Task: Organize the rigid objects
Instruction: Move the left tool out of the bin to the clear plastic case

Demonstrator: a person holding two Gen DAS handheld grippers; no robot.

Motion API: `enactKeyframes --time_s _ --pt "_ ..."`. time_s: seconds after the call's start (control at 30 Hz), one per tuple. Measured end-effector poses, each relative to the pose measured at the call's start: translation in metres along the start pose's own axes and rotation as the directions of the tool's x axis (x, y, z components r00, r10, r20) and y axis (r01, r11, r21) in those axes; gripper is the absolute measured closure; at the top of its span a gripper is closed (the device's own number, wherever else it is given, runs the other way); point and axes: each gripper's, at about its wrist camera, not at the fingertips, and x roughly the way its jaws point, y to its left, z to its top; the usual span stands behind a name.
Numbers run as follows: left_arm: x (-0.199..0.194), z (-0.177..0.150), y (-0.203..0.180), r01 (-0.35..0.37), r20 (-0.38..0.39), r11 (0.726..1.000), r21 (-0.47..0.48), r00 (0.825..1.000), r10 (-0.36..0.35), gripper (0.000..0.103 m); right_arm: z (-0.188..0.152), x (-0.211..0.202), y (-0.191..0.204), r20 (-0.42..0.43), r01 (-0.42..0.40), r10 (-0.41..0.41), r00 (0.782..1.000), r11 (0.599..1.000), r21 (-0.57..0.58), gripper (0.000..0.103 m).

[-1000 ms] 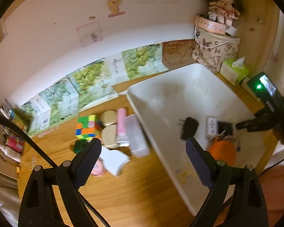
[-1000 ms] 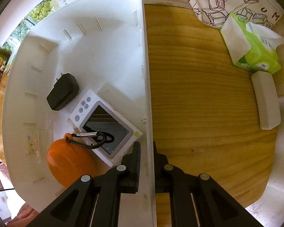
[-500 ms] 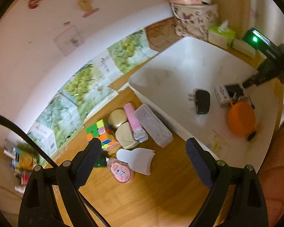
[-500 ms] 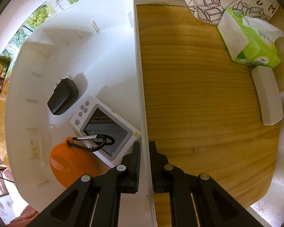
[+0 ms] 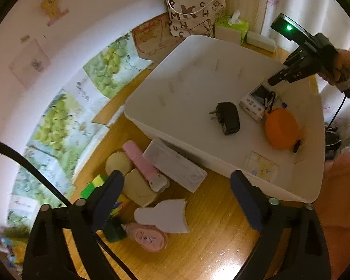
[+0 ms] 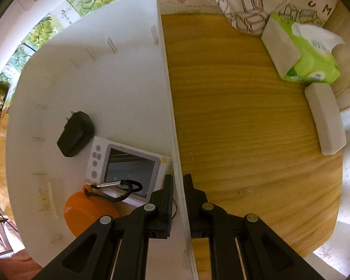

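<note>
My left gripper [image 5: 176, 200] is empty and its jaws are opening wider; over the last second I have swung it away from the white bin [image 5: 175, 126] and down over the loose pile on the table, above the white card [image 5: 163, 217] and the frosted case [image 5: 175, 165]. My right gripper [image 6: 177, 186] stays pinched on the bin's wall, steadying it. The black charger [image 5: 227, 117], small camera [image 6: 123, 163] and orange pouch [image 5: 282, 128] already lie inside, so I judge the next pick is starting.

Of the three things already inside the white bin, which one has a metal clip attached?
The orange round pouch: its clip lies across the small white camera. The black plug adapter lies apart.
</note>
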Motion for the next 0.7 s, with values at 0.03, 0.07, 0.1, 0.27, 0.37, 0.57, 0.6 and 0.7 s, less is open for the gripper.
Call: enactKeyframes --time_s 0.03,0.07,0.1,0.27,0.37,0.57,0.6,0.7 --pt "0.003 0.001 0.002 0.013 -0.002 1.0 0.005 1.0 -0.013 0.005 0.0 -0.003 0.0 0.008 0.015 -0.015 1.0 1.0 -0.016 0.092" --pt "0.007 0.003 0.005 0.03 -0.012 0.999 0.018 0.999 -0.03 0.005 0.0 -0.005 0.001 0.015 0.02 -0.019 1.0 0.999 -0.03 0.092" --pt "0.009 0.004 0.007 0.042 -0.017 0.999 0.03 0.999 -0.041 0.005 -0.001 -0.008 0.001 0.015 0.028 -0.027 1.0 0.999 -0.035 0.092" --pt "0.021 0.004 0.013 0.105 -0.048 0.987 0.123 0.994 -0.1 0.002 -0.003 -0.012 -0.001 0.002 0.069 -0.069 0.998 0.997 -0.03 0.092" --pt "0.03 0.007 0.015 0.134 -0.072 0.976 0.173 0.99 -0.123 0.001 -0.001 -0.013 0.0 -0.006 0.081 -0.081 0.997 0.997 -0.02 0.092" --pt "0.048 0.013 0.018 0.212 -0.097 0.943 0.255 0.976 -0.193 0.001 0.004 -0.013 0.005 -0.014 0.109 -0.109 0.994 0.994 -0.033 0.092" --pt "0.051 0.014 0.017 0.225 -0.101 0.936 0.272 0.974 -0.205 0.001 0.005 -0.013 0.008 -0.013 0.111 -0.111 0.994 0.993 -0.032 0.091" --pt "0.057 0.014 0.013 0.215 -0.101 0.917 0.337 0.976 -0.192 0.001 0.005 -0.011 0.009 -0.019 0.116 -0.116 0.993 0.993 -0.023 0.091"
